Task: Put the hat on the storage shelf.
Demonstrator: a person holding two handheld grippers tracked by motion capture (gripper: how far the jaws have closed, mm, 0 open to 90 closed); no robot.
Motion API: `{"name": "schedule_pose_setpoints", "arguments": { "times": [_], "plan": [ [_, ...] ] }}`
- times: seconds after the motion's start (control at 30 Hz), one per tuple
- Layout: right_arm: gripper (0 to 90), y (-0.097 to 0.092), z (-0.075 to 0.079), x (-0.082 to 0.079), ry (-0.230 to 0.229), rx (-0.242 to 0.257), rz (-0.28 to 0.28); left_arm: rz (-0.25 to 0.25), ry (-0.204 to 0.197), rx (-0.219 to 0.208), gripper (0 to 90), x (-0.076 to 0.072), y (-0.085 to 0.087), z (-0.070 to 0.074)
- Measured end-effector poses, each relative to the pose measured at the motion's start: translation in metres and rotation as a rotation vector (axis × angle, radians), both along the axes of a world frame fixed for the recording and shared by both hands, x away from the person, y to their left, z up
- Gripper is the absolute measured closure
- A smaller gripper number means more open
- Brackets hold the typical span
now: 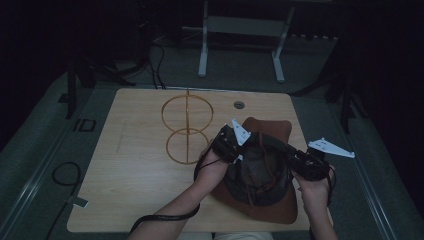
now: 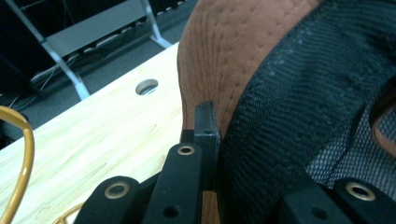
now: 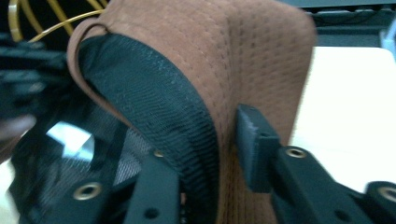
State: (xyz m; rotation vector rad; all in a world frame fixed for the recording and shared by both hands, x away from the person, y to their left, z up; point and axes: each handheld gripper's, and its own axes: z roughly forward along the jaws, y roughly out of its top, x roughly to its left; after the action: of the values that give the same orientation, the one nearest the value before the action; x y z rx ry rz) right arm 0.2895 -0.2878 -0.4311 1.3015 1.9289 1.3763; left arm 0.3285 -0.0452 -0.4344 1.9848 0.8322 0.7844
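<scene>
a brown hat (image 1: 270, 131) with black mesh lining lies upside down near the table's (image 1: 135, 165) right front corner. the left gripper (image 1: 231, 145) pinches its inner band on the left, the right gripper (image 1: 300, 159) on the right, forearms entering from the front edge. a wire ring stand (image 1: 187, 125) stands mid-table.

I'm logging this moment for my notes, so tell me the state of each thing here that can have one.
Brown hat: upside down on the table, black mesh lining facing up, gripped at both sides.
Left gripper: shut on the hat's edge.
Right gripper: shut on the hat's edge.
Gold wire stand: on the table beside the hat, untouched.
</scene>
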Motion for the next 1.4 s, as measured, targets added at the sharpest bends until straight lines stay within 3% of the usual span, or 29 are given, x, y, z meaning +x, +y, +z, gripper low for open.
{"name": "schedule_pose_setpoints", "arguments": {
  "times": [0.03, 0.23, 0.43, 0.47, 0.5, 0.63, 0.77, 0.8, 0.83, 0.9, 1.13, 1.2, 1.23, 1.4],
  "plan": [
    [63.3, -0.001, 0.001, -0.003, 0.006, -0.006, 0.013, -0.002, -0.026, 0.007, 86.3, -0.003, 0.000, 0.002],
    [54.9, -0.011, 0.005, -0.023, 0.002, -0.008, 0.069, -0.025, -0.063, 0.004, 86.2, -0.011, 0.002, 0.011],
    [55.2, -0.018, 0.009, -0.036, 0.005, 0.000, 0.108, -0.007, -0.066, -0.016, 86.2, -0.012, 0.006, 0.015],
    [51.6, -0.026, 0.013, -0.045, -0.019, -0.016, 0.099, -0.028, -0.080, -0.030, 86.2, -0.013, 0.009, 0.015],
    [50.2, -0.030, 0.014, -0.045, -0.016, -0.017, 0.097, -0.044, -0.102, -0.038, 86.2, -0.018, 0.011, 0.017],
    [47.8, -0.045, 0.012, -0.042, -0.022, -0.007, 0.064, -0.055, -0.117, -0.041, 86.1, -0.024, 0.016, 0.020],
    [47.8, -0.058, 0.012, -0.040, -0.033, -0.002, 0.027, -0.052, -0.106, -0.049, 86.1, -0.023, 0.027, 0.019],
    [47.9, -0.066, 0.012, -0.038, -0.032, -0.014, 0.001, -0.064, -0.098, -0.075, 86.1, -0.023, 0.036, 0.019],
    [47.8, -0.068, 0.011, -0.037, -0.029, -0.015, -0.003, -0.064, -0.098, -0.075, 86.1, -0.023, 0.036, 0.019],
    [48.1, -0.072, 0.010, -0.033, -0.027, -0.021, -0.014, -0.106, -0.104, -0.114, 86.1, -0.026, 0.050, 0.019],
    [49.0, -0.070, 0.007, -0.017, -0.014, -0.026, -0.024, -0.185, -0.124, -0.136, 86.0, -0.035, 0.063, 0.028],
    [49.2, -0.065, 0.008, -0.016, -0.025, -0.035, -0.022, -0.256, -0.150, -0.165, 86.0, -0.042, 0.069, 0.034],
    [49.2, -0.065, 0.008, -0.016, -0.025, -0.035, -0.022, -0.256, -0.150, -0.165, 86.0, -0.042, 0.069, 0.034],
    [48.3, -0.047, 0.010, -0.013, -0.040, -0.048, 0.027, -0.459, -0.208, -0.233, 86.0, -0.052, 0.081, 0.046]
  ]
}}
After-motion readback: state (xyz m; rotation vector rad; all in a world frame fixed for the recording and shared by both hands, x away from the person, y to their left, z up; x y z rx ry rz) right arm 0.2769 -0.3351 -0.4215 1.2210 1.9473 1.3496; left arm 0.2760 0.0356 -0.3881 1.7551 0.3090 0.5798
